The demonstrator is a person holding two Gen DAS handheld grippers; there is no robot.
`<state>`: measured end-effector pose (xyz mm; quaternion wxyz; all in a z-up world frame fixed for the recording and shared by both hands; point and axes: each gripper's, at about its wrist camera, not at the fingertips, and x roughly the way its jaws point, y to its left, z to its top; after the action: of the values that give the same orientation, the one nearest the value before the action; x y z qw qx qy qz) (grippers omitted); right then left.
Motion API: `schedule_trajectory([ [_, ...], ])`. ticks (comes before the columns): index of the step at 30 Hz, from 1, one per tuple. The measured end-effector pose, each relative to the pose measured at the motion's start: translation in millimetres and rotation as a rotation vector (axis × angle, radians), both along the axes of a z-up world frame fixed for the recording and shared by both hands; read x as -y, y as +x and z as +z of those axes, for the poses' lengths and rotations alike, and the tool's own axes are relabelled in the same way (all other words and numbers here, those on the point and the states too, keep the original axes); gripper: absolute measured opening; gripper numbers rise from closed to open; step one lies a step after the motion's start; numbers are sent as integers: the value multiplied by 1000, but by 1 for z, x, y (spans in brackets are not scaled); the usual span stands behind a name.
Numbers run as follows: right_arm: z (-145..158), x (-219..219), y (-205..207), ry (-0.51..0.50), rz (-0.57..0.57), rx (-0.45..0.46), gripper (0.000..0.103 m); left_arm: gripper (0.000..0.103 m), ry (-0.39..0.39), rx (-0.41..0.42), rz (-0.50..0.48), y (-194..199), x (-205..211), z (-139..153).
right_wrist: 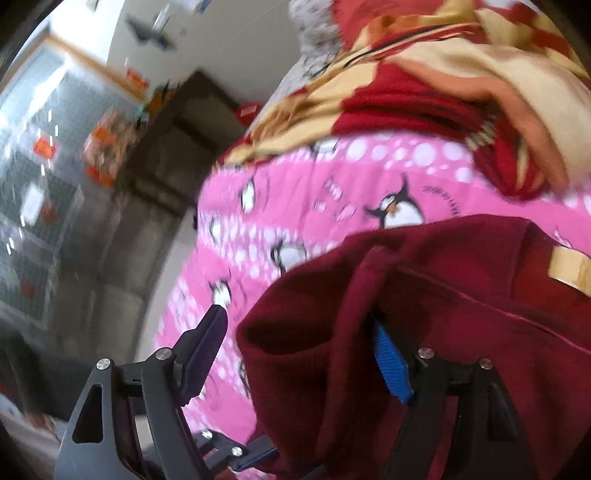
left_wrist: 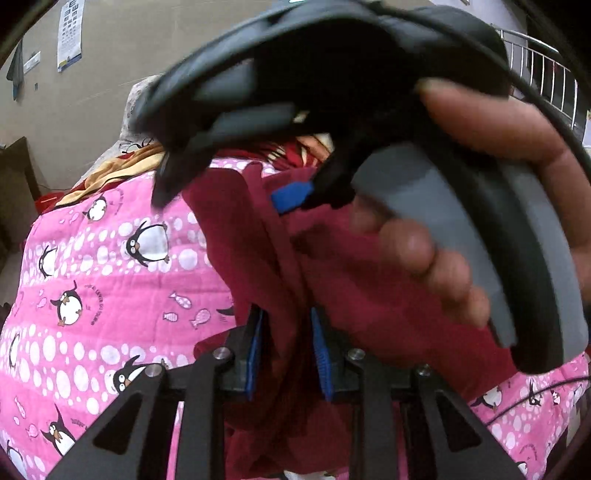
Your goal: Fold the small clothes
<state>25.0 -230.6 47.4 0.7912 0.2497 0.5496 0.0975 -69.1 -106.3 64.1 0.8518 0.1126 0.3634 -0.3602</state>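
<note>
A pink quilt (left_wrist: pixel 110 266) printed with penguins, fish and white dots covered the bed. At its twelve o'clock edge lay a red and cream blanket (right_wrist: pixel 424 74), rumpled. On the beige wall, toward eleven o'clock, hung a calendar (left_wrist: pixel 70 35). A white railing (left_wrist: pixel 543 74) stood at about two o'clock. A dark brown cabinet (right_wrist: pixel 184 140) stood beside the bed, blurred.

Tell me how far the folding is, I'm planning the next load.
Done: nothing looks folded; the maroon garment is bunched on the pink penguin blanket. In hand: the left tool pinches it; the right tool is open. Left: spreading and folding.
</note>
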Motion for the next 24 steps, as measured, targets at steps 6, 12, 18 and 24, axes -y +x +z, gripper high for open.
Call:
schedule_trajectory([
  [6, -20, -4, -9, -186, 26, -33, 38, 62, 17, 2, 17, -4, -18, 1],
  [12, -9, 16, -29, -182, -22, 45, 32, 83, -18, -7, 84, -3, -58, 0],
  [18, -3, 26, -42, -130, -58, 69, 32, 85, -11, -69, 103, 3, -53, -14],
  [24, 15, 31, -54, -144, -58, 105, 31, 45, 22, -124, 90, -5, -45, -12],
])
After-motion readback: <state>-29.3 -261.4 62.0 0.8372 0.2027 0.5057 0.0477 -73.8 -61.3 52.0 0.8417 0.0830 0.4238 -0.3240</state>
